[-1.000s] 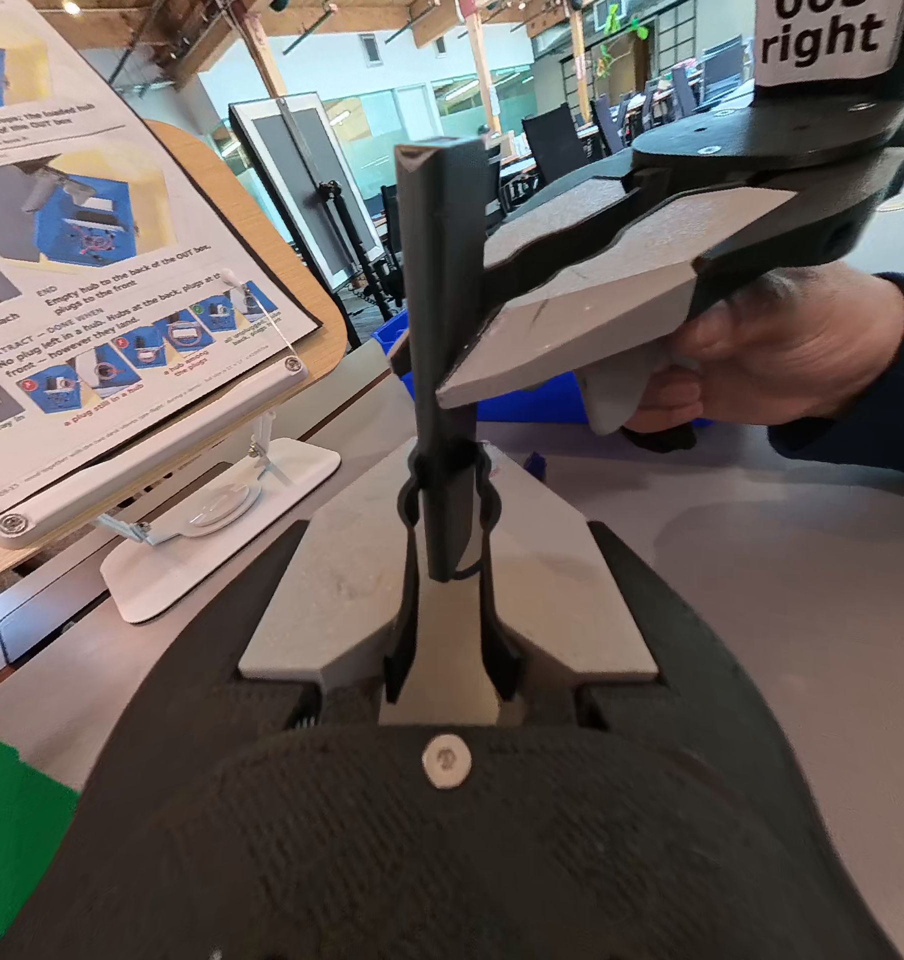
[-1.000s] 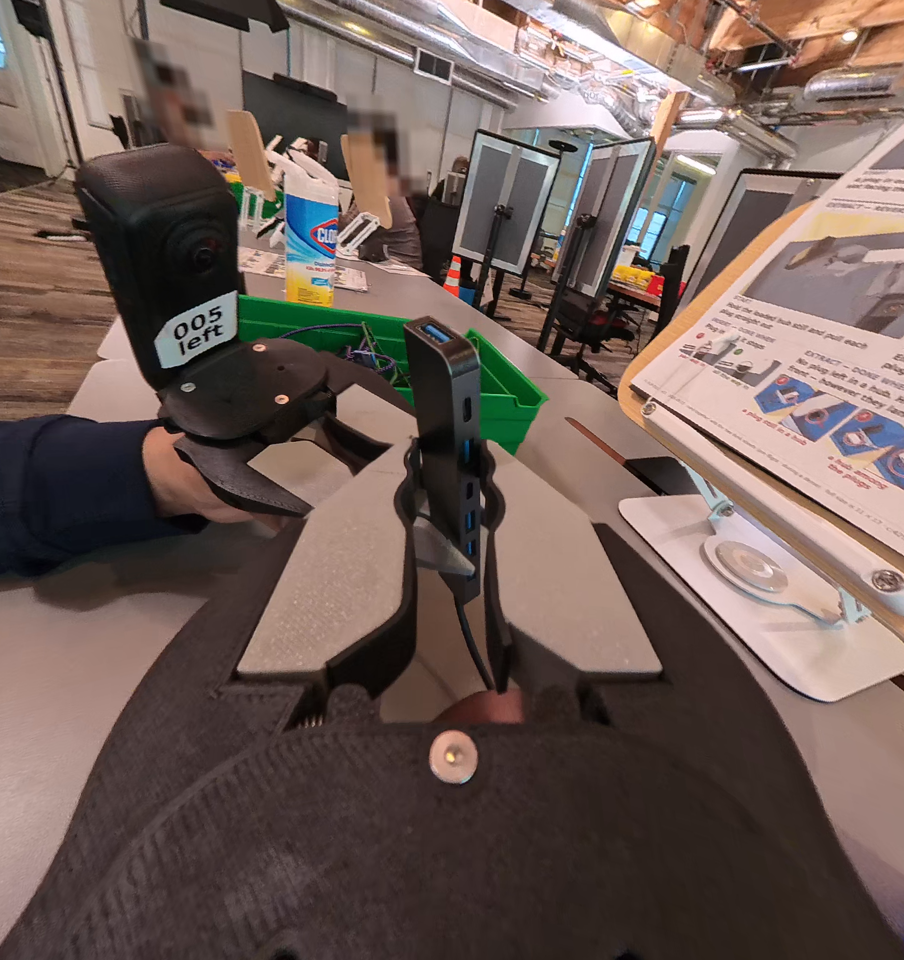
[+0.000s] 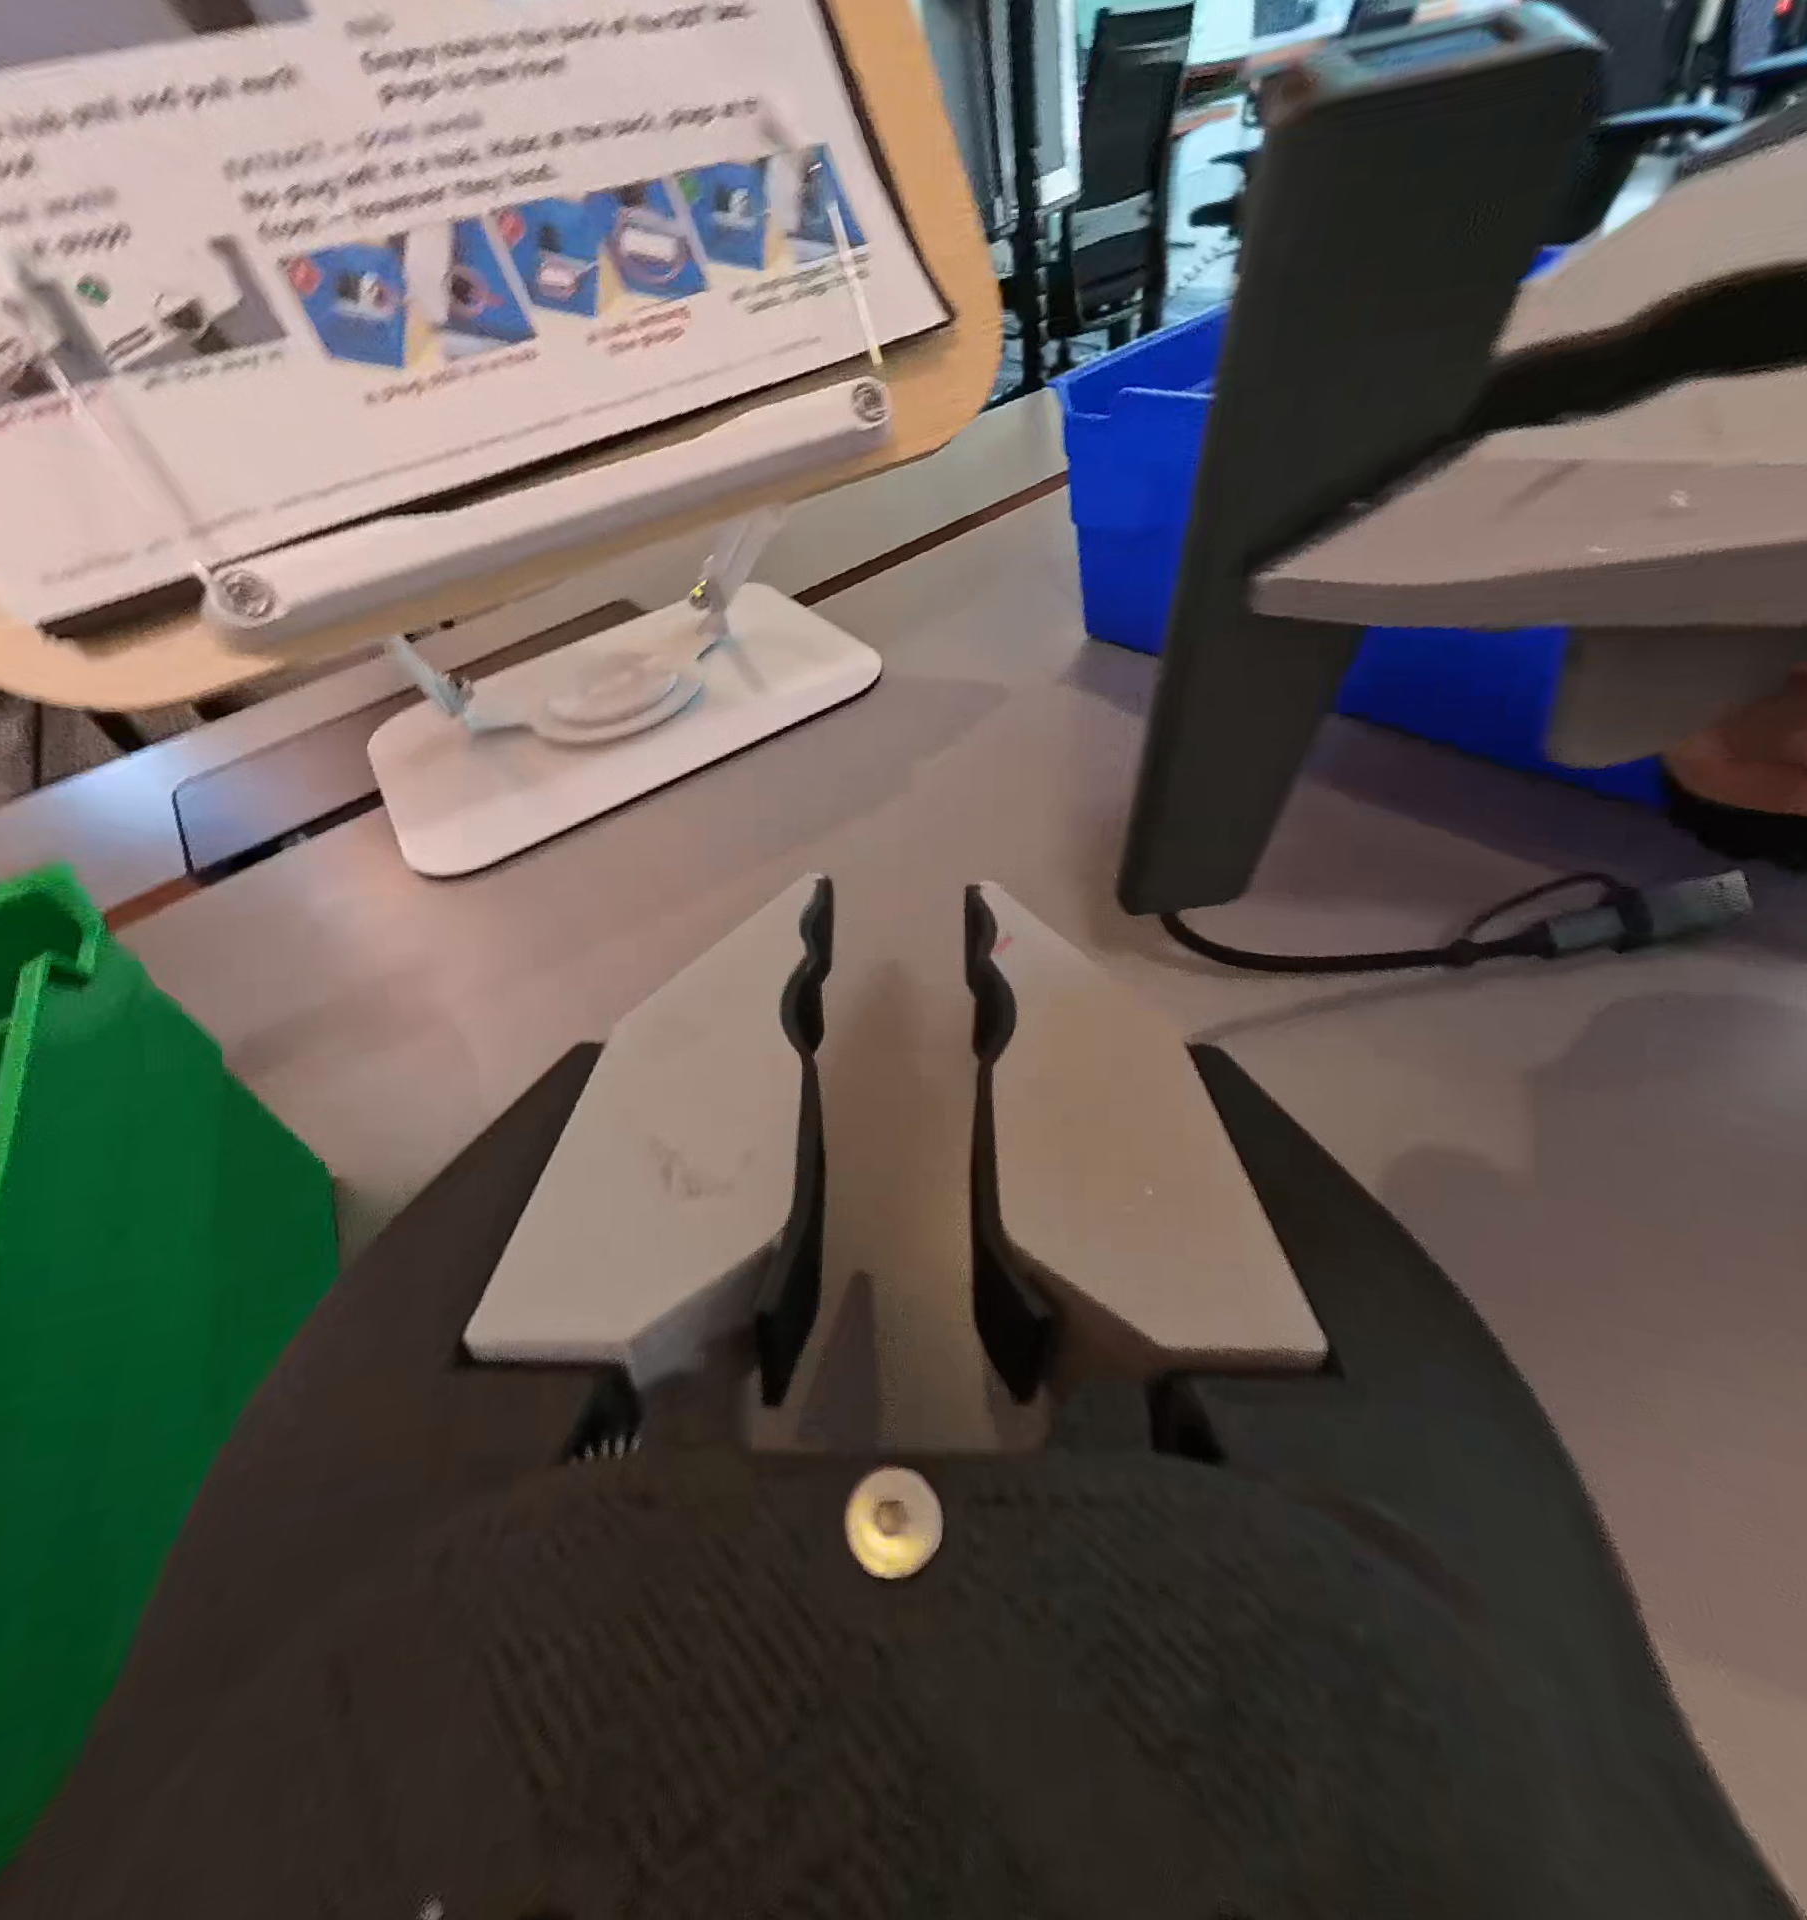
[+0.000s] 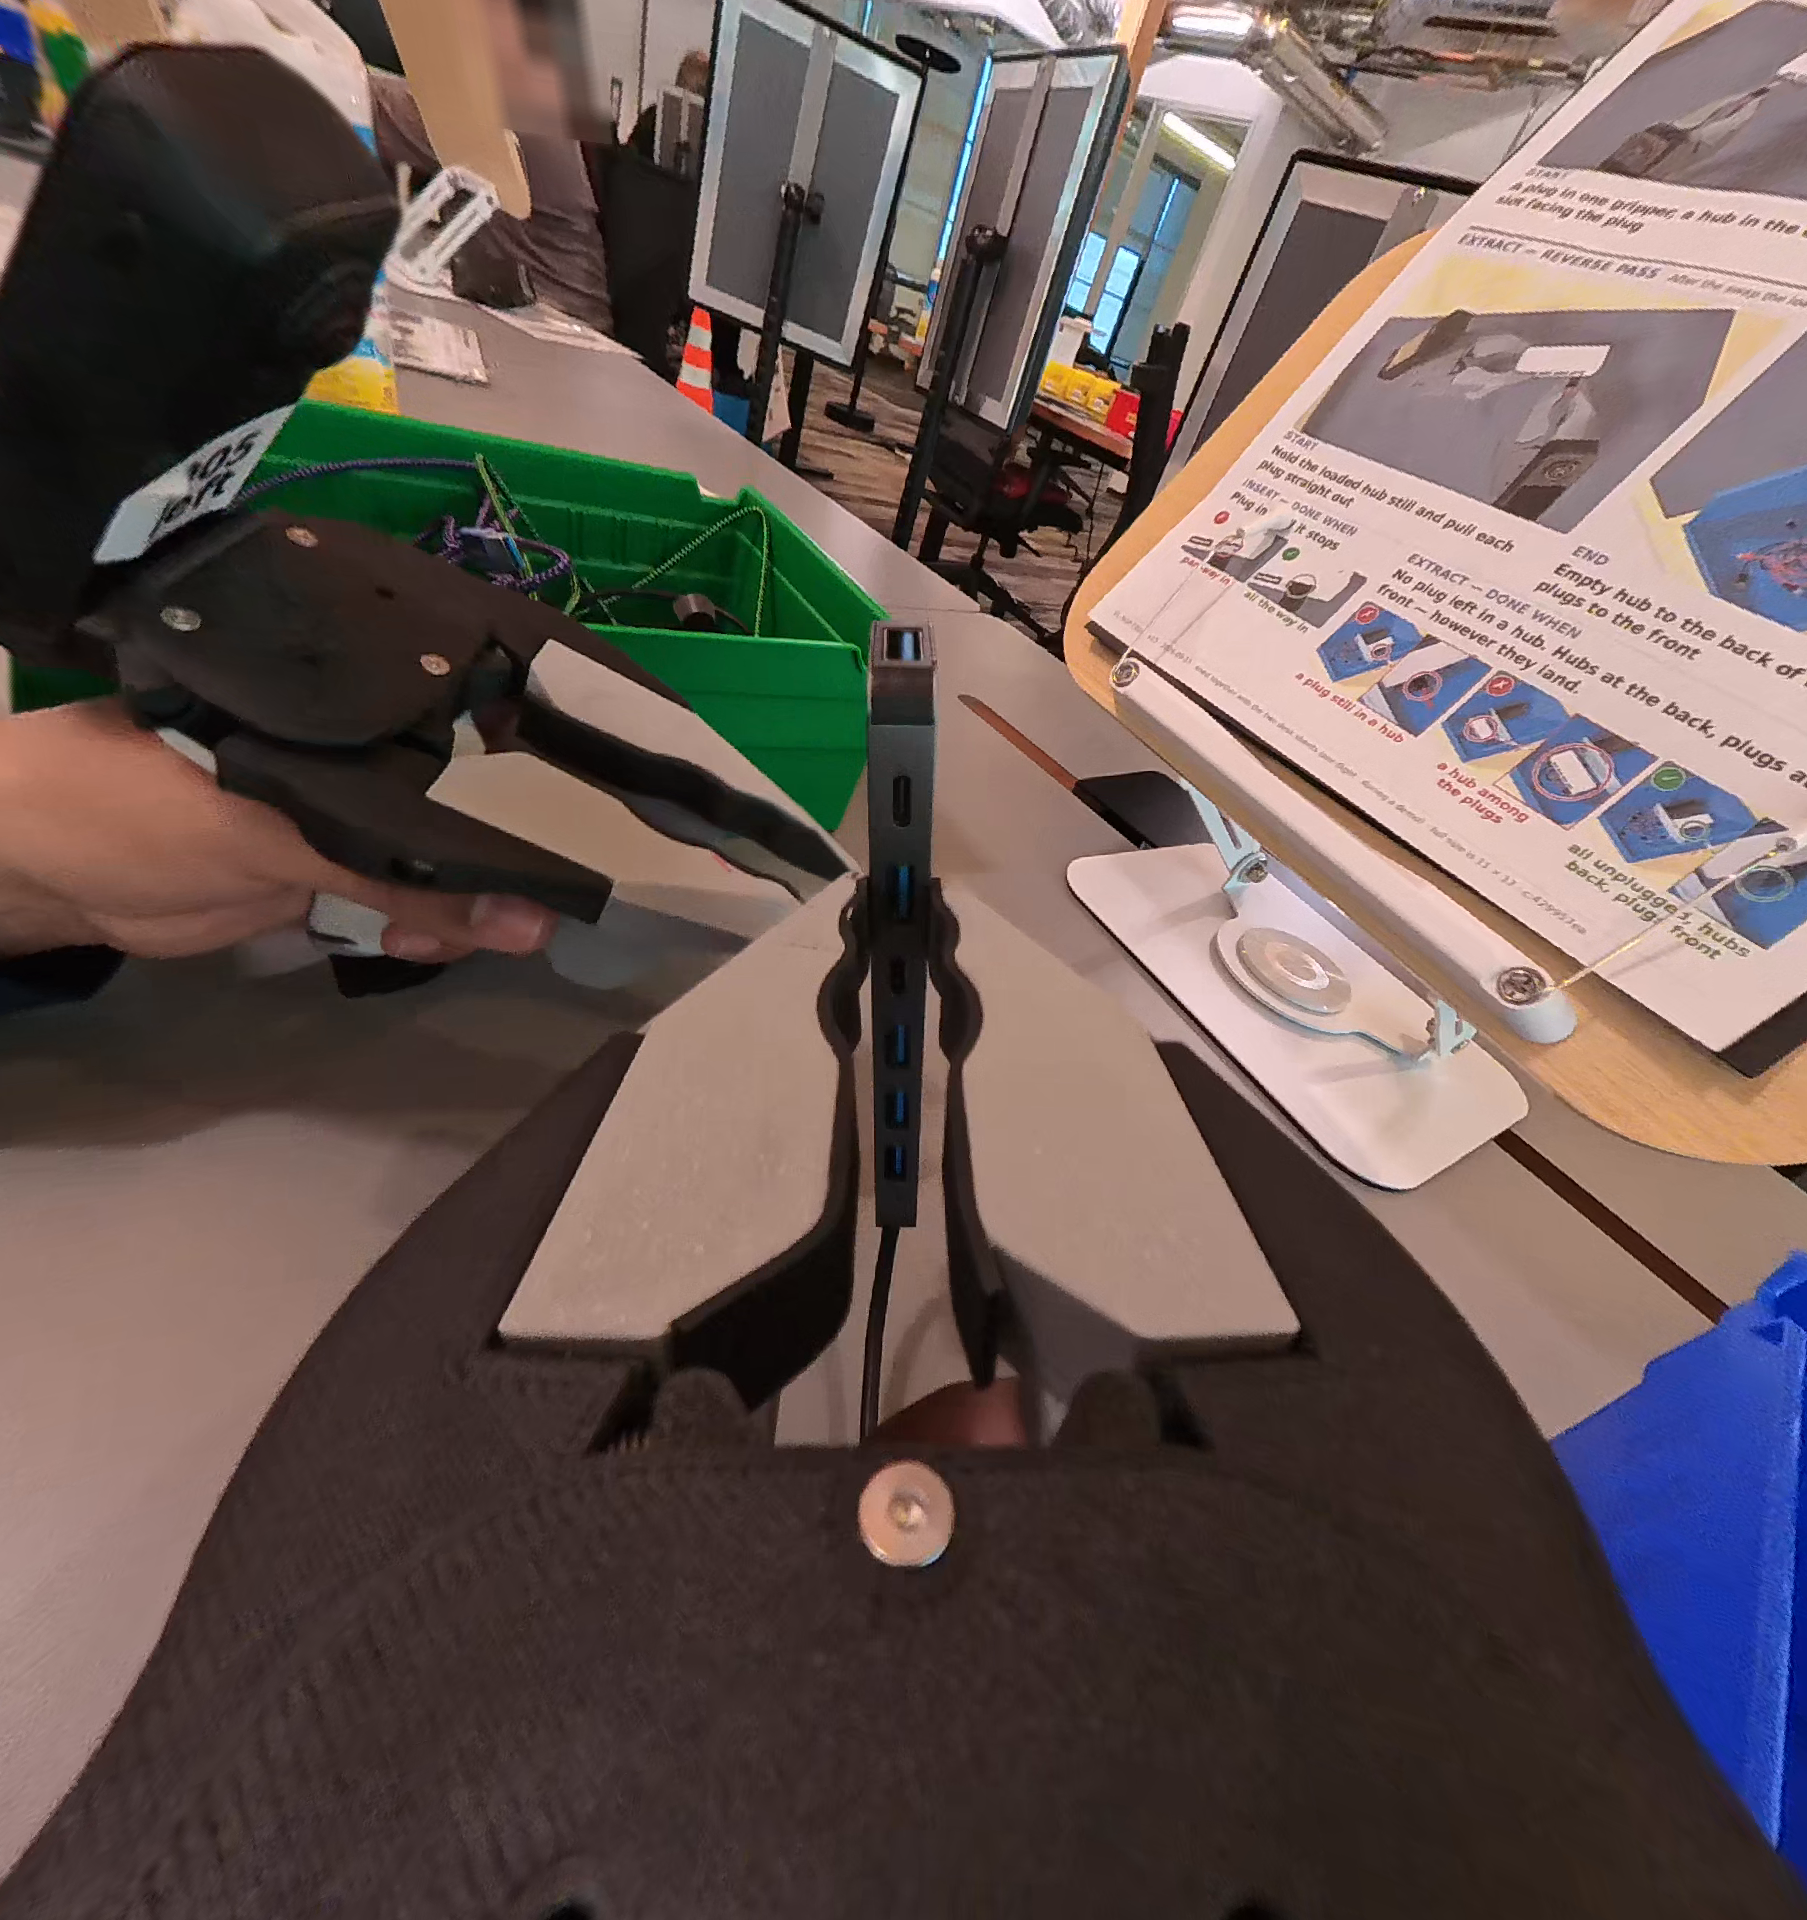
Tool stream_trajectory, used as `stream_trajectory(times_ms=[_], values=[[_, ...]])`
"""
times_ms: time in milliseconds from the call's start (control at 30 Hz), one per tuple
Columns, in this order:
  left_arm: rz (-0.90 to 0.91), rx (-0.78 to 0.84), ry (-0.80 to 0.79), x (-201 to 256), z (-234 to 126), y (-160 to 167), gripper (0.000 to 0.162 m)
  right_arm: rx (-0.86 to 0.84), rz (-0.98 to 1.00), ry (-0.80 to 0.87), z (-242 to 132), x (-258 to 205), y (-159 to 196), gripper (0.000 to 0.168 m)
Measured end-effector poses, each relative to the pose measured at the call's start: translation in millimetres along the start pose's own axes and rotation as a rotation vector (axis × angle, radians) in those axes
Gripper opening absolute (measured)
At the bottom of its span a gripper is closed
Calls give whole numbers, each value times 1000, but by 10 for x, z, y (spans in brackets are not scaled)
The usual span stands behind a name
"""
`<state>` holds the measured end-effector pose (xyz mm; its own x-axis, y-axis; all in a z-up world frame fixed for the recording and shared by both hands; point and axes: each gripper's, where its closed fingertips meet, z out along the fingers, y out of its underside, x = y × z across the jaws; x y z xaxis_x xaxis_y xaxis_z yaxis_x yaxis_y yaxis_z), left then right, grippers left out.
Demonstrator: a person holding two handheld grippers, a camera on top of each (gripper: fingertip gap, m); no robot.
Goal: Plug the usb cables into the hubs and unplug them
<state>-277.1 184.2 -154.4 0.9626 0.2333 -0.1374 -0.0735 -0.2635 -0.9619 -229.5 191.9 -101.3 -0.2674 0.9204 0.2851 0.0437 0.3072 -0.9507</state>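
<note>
Our right claw (image 4: 899, 914) pinches the upright hub (image 4: 901, 935) — cable trailing below. Our left claw (image 3: 897, 904) sits spread, empty, just beside it.

green bin (image 3: 99, 1195) left, blue bin (image 3: 1138, 499) right

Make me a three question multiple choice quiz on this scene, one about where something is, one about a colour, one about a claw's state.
1. Where is the hub?
A. in the green bin
B. between the right claw's fingers
C. flat on the table

2. What colour is the bin holding the loose cables?
A. green
B. red
C. white

3. What state is the left claw in?
A. shut on a plug
B. shut on the hub
C. open and empty

Answers: 1 B, the right claw clamps the hub upright. 2 A, its walls are green. 3 C, bare table shows between its fingers.
</note>
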Motion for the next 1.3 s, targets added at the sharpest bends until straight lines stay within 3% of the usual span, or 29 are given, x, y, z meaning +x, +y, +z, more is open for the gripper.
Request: stream_trajectory(times_ms=[267, 1300], values=[[-75, -18, -49, -136, -7, 46, 32, -54, 30, 31, 45, 69, 130, 7], [-8, -56, -40, 6, 64, 129, 24, -85, 80, 48, 82, 70, 192, 7]])
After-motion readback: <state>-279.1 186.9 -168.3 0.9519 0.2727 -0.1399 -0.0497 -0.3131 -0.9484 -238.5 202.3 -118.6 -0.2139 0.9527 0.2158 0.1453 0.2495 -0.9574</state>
